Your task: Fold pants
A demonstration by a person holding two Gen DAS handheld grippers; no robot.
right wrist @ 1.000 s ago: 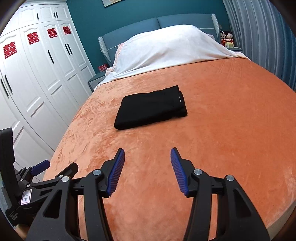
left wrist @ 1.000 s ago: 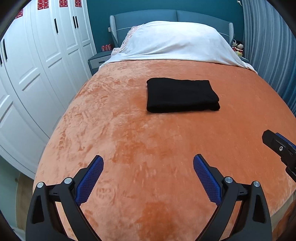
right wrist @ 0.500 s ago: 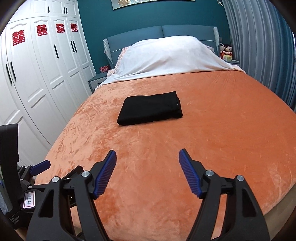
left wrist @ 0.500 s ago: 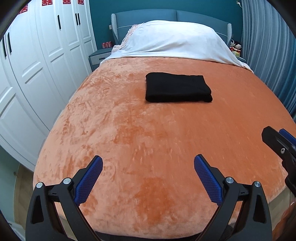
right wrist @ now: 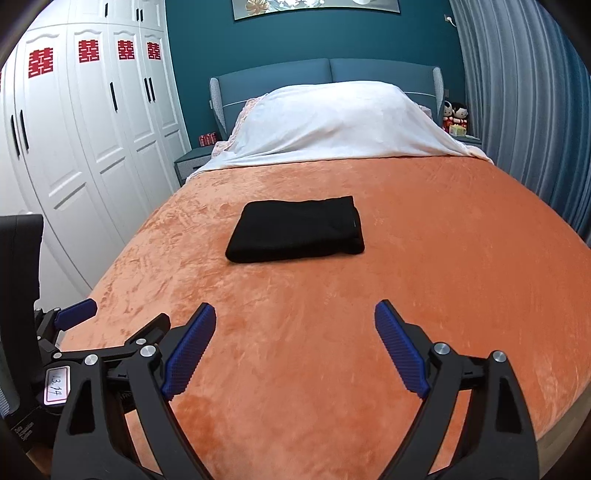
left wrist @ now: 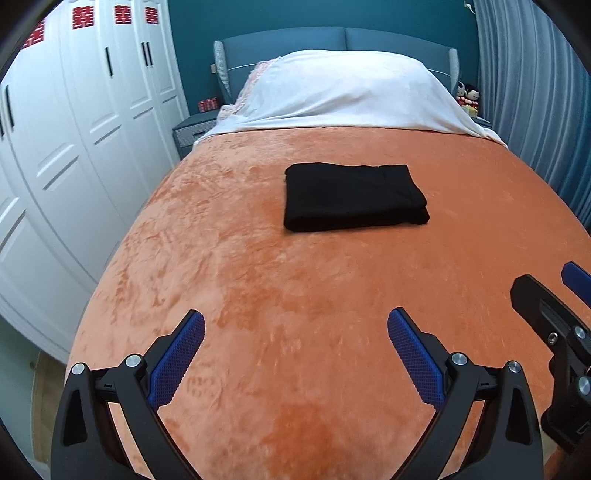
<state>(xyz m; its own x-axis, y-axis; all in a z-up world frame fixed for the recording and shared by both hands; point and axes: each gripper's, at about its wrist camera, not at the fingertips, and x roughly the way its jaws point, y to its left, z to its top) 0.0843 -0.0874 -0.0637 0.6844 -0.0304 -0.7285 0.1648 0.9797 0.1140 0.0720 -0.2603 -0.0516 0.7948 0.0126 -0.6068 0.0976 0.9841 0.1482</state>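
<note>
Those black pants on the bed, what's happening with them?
The black pants lie folded in a neat rectangle on the orange blanket, and nothing is touching them. A person holds two grippers over the near end of the bed. The left gripper is open and empty. The right gripper has nothing between its fingers, and its jaws are opening. The folding looks done.

The white sheet (right wrist: pixel 332 122) hides what lies under it. The picture on the wall (right wrist: pixel 314 5) is cut off at the top. The little dolls (right wrist: pixel 455 114) by the bed are too small to make out.
</note>
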